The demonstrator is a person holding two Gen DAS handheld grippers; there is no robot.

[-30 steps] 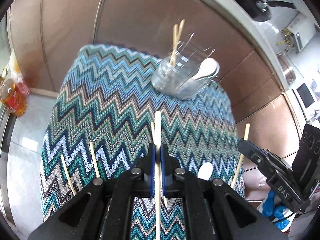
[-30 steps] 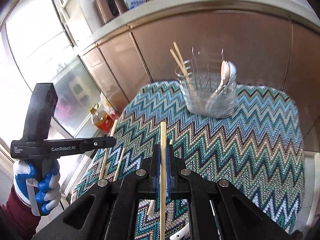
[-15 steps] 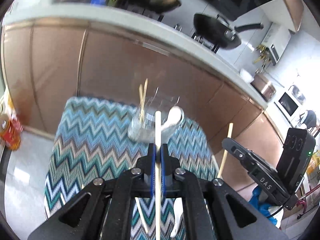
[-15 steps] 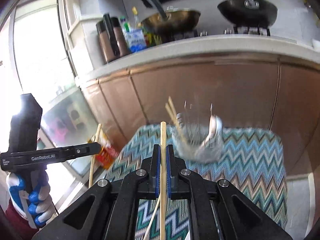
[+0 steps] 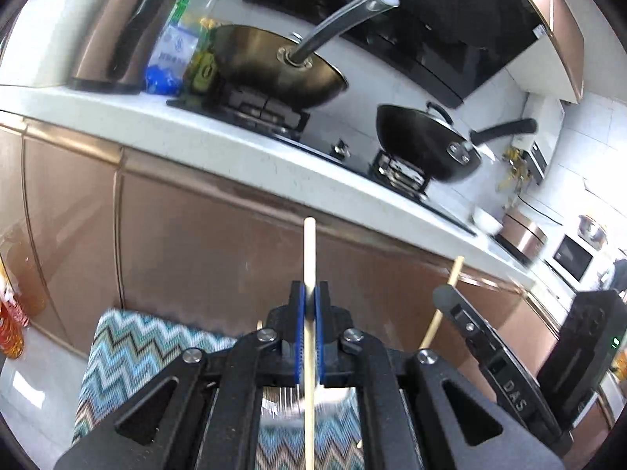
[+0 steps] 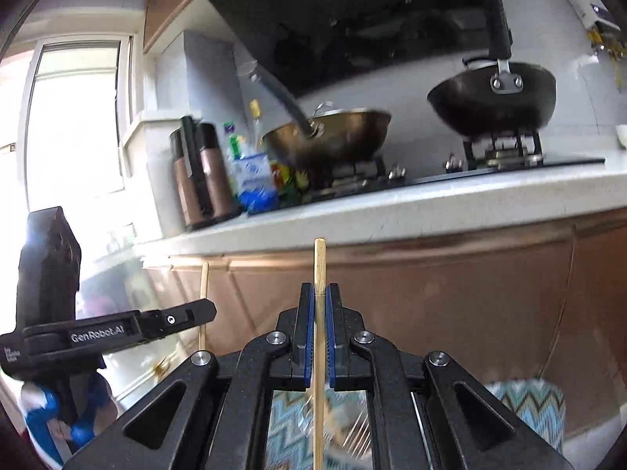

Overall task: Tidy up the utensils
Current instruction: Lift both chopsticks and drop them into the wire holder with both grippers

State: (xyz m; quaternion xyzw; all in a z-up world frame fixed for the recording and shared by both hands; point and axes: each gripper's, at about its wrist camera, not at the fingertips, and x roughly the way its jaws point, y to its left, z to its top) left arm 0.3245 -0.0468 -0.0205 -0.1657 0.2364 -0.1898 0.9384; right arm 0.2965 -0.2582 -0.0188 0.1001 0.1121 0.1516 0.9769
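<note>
Left gripper (image 5: 309,297) clamped on one chopstick (image 5: 309,250), right gripper (image 6: 320,299) on another chopstick (image 6: 319,262). Both held upright above the zigzag-cloth desk (image 5: 129,348), probably for dropping tip-first into the glass holder (image 5: 282,401) below.

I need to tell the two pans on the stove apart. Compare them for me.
The brass-coloured wok is golden and shiny; the black wok is dark and dull. The brass-coloured wok has a grey metal handle; the black wok's is black. In the left wrist view the brass-coloured wok sits on the left burner, near the bottles; the black wok sits on the right burner. Both are deep, round and rest on burner grates.
</note>
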